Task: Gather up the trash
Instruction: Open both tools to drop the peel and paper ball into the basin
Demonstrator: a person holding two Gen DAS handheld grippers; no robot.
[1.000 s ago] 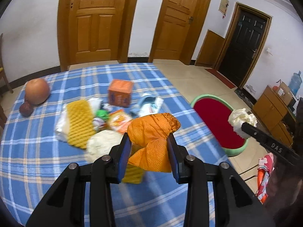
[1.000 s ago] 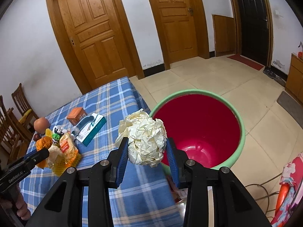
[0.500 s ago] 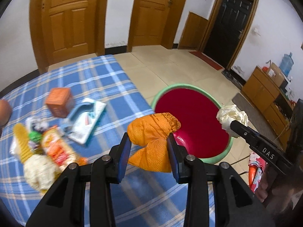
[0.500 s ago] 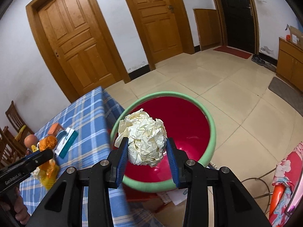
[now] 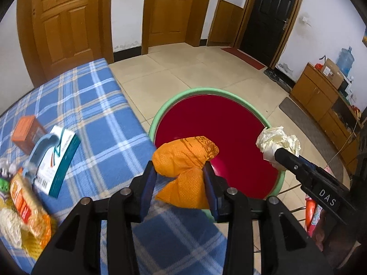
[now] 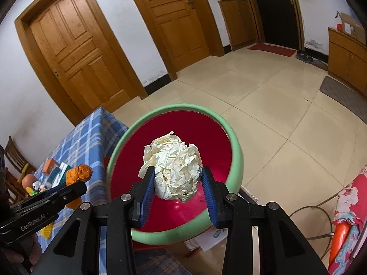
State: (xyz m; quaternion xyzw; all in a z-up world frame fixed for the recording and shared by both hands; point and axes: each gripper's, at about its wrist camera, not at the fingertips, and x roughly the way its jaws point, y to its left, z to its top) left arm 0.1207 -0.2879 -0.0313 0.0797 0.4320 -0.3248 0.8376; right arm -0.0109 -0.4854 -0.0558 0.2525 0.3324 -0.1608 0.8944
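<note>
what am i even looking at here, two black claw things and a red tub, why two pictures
The black claws are hand-held grippers: a person holds one in each hand, and each carries a wide-angle camera looking along its two fingers, hence two pictures.

The left hand-held gripper is shut on an orange cloth bag. The right hand-held gripper is shut on a crumpled paper ball.

Both hang near or over a red bin with a green rim, standing on the floor beside a table covered in blue plaid cloth. On the table lie a teal and white box, a small orange box and snack wrappers.
</note>
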